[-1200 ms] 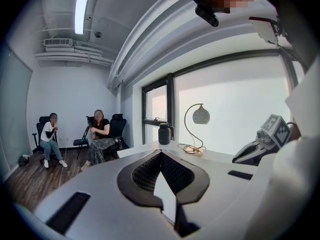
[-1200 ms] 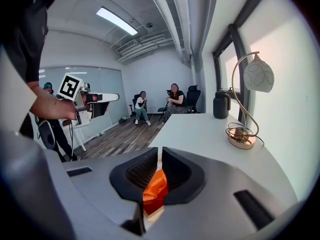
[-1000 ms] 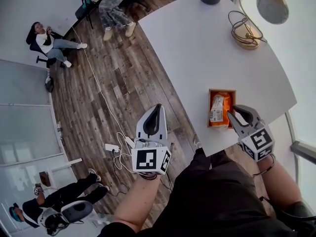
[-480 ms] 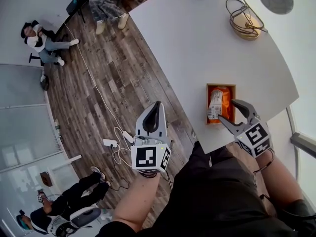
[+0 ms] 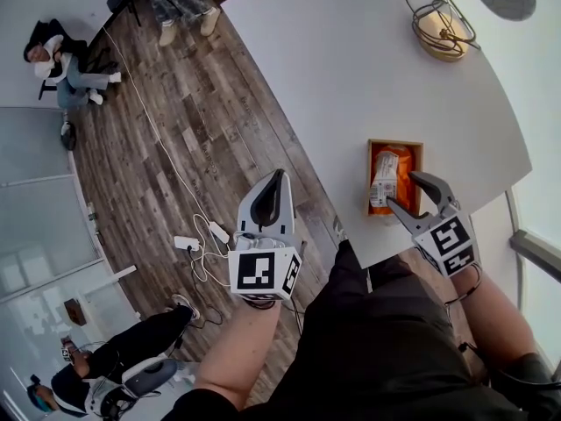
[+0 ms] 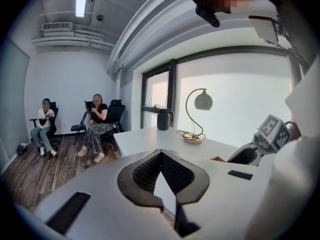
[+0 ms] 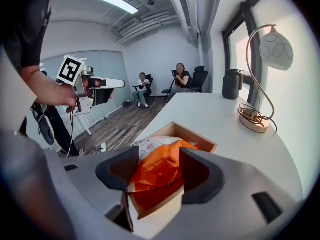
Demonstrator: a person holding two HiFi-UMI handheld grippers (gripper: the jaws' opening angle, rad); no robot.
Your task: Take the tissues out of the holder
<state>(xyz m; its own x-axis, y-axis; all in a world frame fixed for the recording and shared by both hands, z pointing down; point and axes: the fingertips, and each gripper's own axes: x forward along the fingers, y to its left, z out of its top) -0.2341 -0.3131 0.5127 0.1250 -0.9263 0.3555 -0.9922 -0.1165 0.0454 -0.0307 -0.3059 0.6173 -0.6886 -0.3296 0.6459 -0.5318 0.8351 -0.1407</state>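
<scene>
A small wooden holder point(image 5: 417, 152) stands near the front edge of the white table point(image 5: 351, 68). An orange tissue pack point(image 5: 396, 160) with a white label lies in it. My right gripper point(image 5: 401, 189) hovers at the holder's near end, and its jaws have just been opening. In the right gripper view the tissue pack point(image 7: 162, 166) shows between the wide-open right gripper point(image 7: 157, 171) jaws, and the pads do not touch it. My left gripper point(image 5: 279, 178) is shut and empty, out over the floor left of the table. Seen along itself, the left gripper point(image 6: 161, 154) has its tips together.
A lamp base with coiled cord point(image 5: 441, 33) sits at the table's far side, with a dark kettle point(image 6: 163, 119) beyond. Cables and a power strip point(image 5: 187, 243) lie on the wood floor. Two people sit on chairs point(image 6: 95, 121) across the room.
The right jaws went from nearly shut to wide open at the holder's near end. Both grippers sank a little.
</scene>
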